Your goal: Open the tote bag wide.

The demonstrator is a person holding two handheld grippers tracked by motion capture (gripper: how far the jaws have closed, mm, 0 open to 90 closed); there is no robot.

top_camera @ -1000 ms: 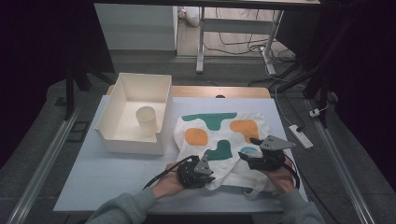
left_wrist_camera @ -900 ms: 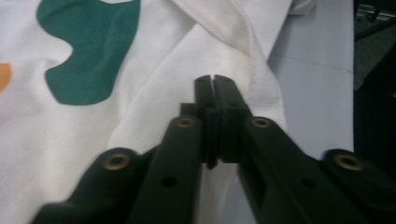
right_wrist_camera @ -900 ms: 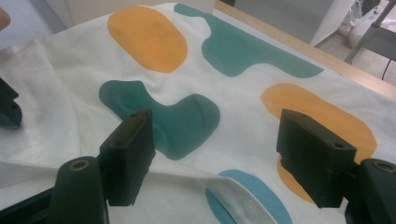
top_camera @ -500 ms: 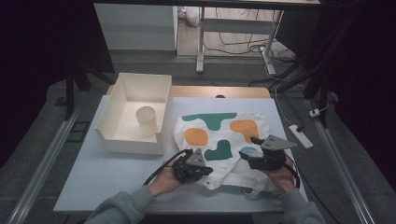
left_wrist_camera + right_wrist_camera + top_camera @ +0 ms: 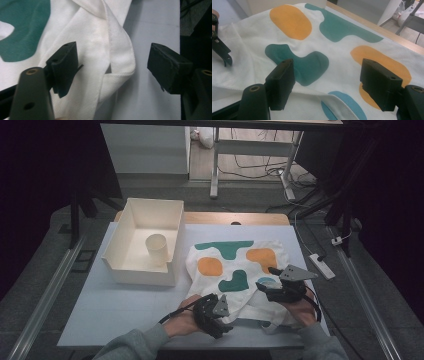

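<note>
A white cloth bag (image 5: 235, 270) printed with green, orange and blue patches lies flat on the table, right of centre. My left gripper (image 5: 222, 310) is at the bag's near edge. It stands open (image 5: 113, 60), its jaws on either side of a folded white strap (image 5: 120, 57) without touching it. My right gripper (image 5: 265, 279) hovers over the bag's near right part, open (image 5: 327, 72), with a green patch (image 5: 304, 63) and the bag's hem (image 5: 312, 96) between its jaws. The left gripper's tip (image 5: 222, 52) shows at the left edge of the right gripper view.
A white open box (image 5: 122, 242) stands at the table's left with a pale cup (image 5: 156, 249) inside. The pale table top (image 5: 120, 305) is bare near the front left. A white power strip (image 5: 322, 266) lies beyond the right edge. A wooden strip (image 5: 235, 218) runs along the far edge.
My left gripper has shifted slightly right and nearer along the bag's near edge and turned a little. The right gripper has stayed where it was.
</note>
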